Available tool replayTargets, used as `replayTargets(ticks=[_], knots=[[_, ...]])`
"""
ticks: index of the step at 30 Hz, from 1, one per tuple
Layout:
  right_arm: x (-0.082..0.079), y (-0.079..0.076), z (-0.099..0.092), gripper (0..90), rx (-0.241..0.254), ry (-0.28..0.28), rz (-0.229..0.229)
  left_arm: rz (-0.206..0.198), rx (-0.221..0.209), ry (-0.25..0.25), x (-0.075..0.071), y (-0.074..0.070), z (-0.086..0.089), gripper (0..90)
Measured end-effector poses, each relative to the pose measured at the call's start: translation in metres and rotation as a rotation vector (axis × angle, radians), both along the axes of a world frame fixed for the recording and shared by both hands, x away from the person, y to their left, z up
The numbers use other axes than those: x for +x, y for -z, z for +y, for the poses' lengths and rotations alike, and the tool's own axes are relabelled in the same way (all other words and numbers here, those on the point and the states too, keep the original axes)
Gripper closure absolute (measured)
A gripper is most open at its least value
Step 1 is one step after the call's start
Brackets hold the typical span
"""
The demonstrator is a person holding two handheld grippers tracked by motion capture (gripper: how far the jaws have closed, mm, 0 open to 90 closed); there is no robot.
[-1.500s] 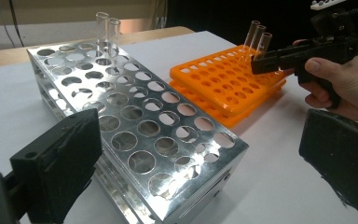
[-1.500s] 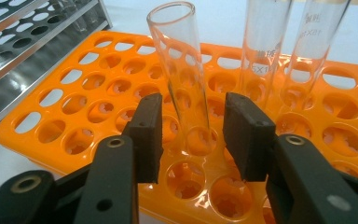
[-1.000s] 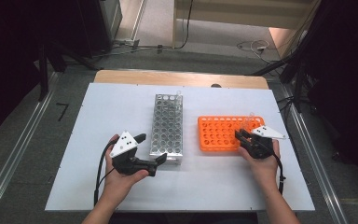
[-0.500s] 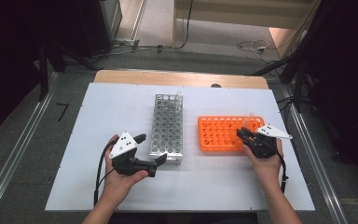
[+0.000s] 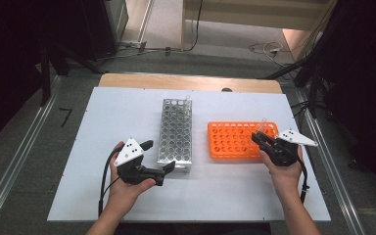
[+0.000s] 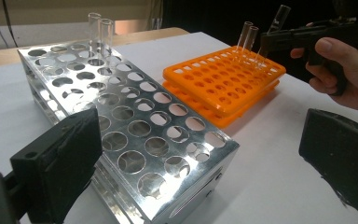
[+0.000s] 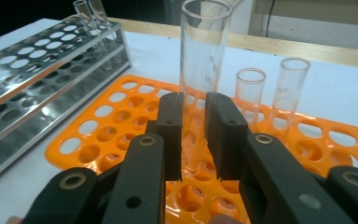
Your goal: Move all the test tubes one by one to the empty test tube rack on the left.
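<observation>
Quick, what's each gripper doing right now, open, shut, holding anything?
Left gripper: open, holding nothing, beside the silver metal tube rack.
Right gripper: shut on a clear glass test tube above the orange plastic tube rack.

Clear glass test tube (image 7: 201, 70): lower part hidden behind black right gripper (image 7: 193, 140) pads, tip vs. orange plastic rack (image 7: 121, 126) can't tell. Shiny metal rack (image 6: 121, 140) cut off at bottom edge in left gripper view.

right tongs (image 5: 257, 138) clamped on a glass tube (image 7: 202, 70), raised higher above the orange rack (image 5: 225, 142)
</observation>
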State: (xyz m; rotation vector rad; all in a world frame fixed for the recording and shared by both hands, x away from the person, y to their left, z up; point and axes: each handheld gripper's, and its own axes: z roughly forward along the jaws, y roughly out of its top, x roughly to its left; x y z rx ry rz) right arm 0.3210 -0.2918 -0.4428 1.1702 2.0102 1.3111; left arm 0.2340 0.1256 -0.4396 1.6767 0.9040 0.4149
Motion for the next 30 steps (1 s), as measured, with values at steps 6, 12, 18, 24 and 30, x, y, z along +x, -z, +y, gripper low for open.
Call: replayTargets(ticks=[6,12,18,24,30], knots=[[-0.007,-0.007,0.009,73.9,-0.003,-0.050,-0.004,-0.001,0.000,0.000,-0.001,-0.001,0.000,0.0],[-0.013,-0.011,0.018,73.8,0.006,-0.101,0.003,-0.008,-0.003,0.005,-0.002,-0.003,-0.001,0.0],[-0.018,-0.013,0.029,73.9,0.004,-0.151,0.010,-0.013,-0.001,0.010,-0.003,-0.005,-0.003,0.0],[-0.025,-0.016,0.042,73.9,0.001,-0.207,0.008,-0.018,-0.002,0.018,-0.004,-0.006,-0.005,0.0],[-0.033,-0.018,0.056,73.9,0.001,-0.264,0.013,-0.019,-0.007,0.024,-0.006,-0.008,-0.007,0.0]])
